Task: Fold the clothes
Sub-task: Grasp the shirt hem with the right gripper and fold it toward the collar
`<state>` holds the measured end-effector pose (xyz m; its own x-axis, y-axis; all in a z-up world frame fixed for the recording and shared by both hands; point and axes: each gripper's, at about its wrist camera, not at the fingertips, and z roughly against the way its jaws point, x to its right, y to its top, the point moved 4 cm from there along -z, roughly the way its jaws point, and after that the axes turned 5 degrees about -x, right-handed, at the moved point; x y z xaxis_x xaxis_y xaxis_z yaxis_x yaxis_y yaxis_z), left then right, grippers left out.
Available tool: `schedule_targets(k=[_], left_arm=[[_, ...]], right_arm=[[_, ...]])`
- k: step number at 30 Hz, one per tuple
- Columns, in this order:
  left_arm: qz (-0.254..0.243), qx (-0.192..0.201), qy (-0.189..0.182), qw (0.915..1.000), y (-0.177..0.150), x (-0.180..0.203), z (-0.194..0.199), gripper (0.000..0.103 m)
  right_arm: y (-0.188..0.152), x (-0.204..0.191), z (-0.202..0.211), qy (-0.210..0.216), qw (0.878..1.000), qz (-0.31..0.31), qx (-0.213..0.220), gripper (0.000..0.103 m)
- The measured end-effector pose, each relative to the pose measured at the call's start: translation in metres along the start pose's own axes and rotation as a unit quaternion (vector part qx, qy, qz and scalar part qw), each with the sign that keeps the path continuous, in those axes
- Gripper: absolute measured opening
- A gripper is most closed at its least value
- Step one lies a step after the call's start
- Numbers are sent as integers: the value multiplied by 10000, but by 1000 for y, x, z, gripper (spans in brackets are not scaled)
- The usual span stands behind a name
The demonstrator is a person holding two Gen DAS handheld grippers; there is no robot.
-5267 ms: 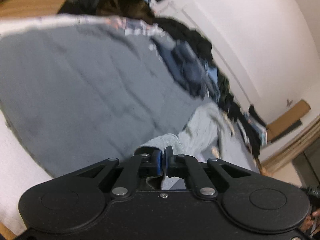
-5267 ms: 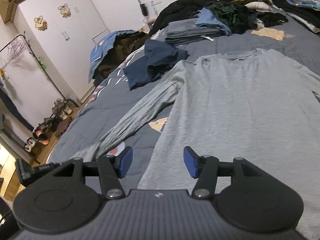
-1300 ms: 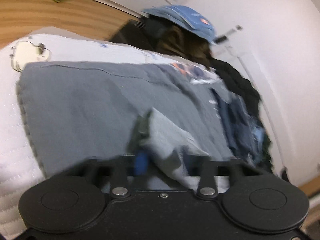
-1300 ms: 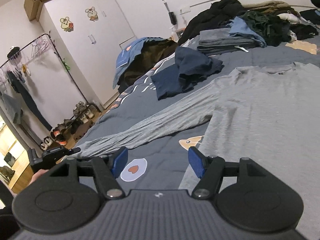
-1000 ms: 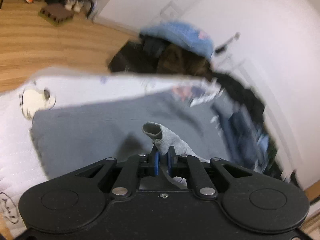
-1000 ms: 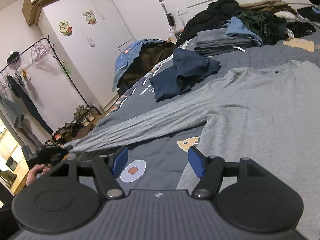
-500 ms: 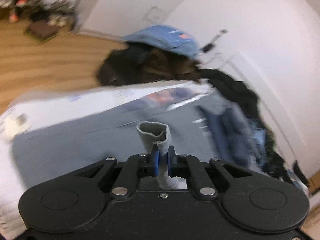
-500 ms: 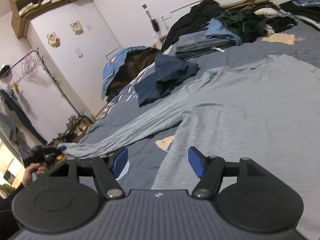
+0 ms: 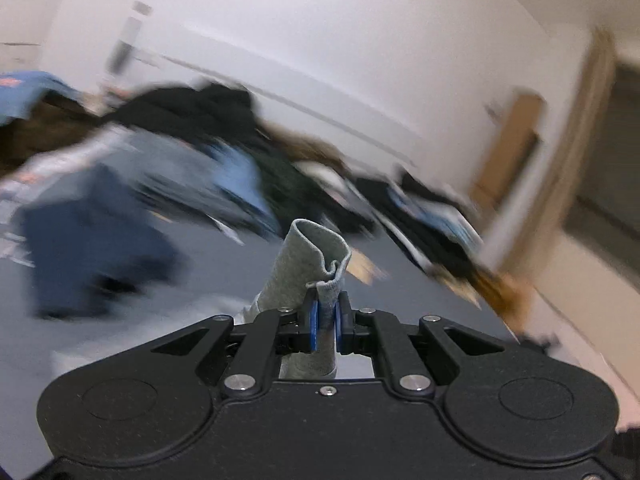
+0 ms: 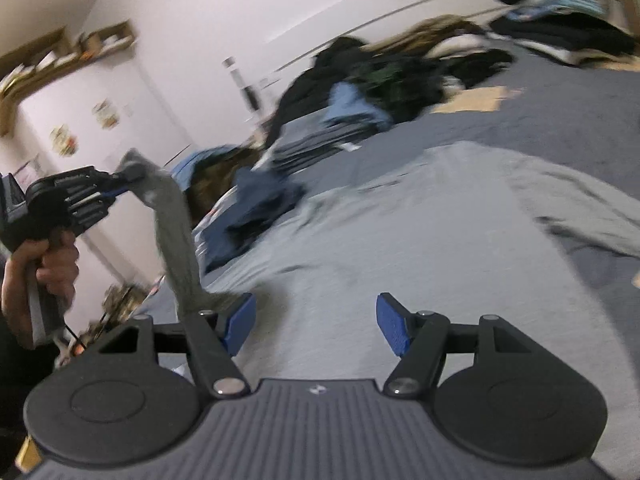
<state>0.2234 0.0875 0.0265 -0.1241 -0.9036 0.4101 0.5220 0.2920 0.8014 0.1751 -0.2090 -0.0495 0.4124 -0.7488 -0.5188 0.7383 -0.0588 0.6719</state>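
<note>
You've got the ribbed cuff of the light grey long-sleeved knit top pinched tight between the blue pads of your left gripper, jaws all but closed on it, and the sleeve hangs lifted in an arc above the top's body, which lies spread flat on the dark grey-blue quilted bedspread. Your right gripper hovers low over that body with its jaws wide apart, holding nothing. By the look of it the sleeve is being folded in, so carry the cuff across the chest and lay it down straight, keeping the sleeve untwisted (that cuff is bunched in the pads, so release gently). The right wrist view gives you the whole hanging sleeve, your hand on the left handle and the flat body; the left wrist view shows only the clamped cuff, sharp against a blurred heap of dark clothes beyond the top.
</note>
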Motion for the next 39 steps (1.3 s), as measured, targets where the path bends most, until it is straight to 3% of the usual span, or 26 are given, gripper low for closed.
schedule_targets(k=[5,8,10,11,12,14,17,21,26,29,39], left_arm=[[-530,-989,-367,9930,-84,78,-103,8],[-836,-1865,-481,9777,-141,99,-157,14],[-897,-2106,-547,9719,-164,102,-163,20],[-887,-2087,-609,9720,-167,99,-157,24],[-877,-2068,-672,9721,-171,96,-151,37],[-848,-1952,-783,9739,-172,86,-134,54],[-798,-1693,-961,9776,-164,67,-103,54],[-257,-1202,-823,9890,-153,28,-68,55],[338,-820,-793,9929,-132,-2,-63,56],[396,-874,-687,9930,-132,-11,-63,56],[-140,-1237,-629,9902,-150,1,-75,56]], right_arm=[[5,64,13,-290,9973,-602,305,66],[5,88,14,-541,9950,-758,353,66],[5,97,14,-676,9938,-812,354,66],[6,102,14,-738,9933,-811,363,66],[7,104,13,-785,9931,-795,363,66],[8,105,9,-779,9931,-812,325,66],[10,103,-2,-640,9944,-825,172,66],[12,93,-28,-493,9963,-672,-229,66],[13,94,-58,-381,9946,-732,-623,66],[7,92,-62,-375,9935,-741,-780,65],[-2,88,-77,-580,9926,-397,-986,61]])
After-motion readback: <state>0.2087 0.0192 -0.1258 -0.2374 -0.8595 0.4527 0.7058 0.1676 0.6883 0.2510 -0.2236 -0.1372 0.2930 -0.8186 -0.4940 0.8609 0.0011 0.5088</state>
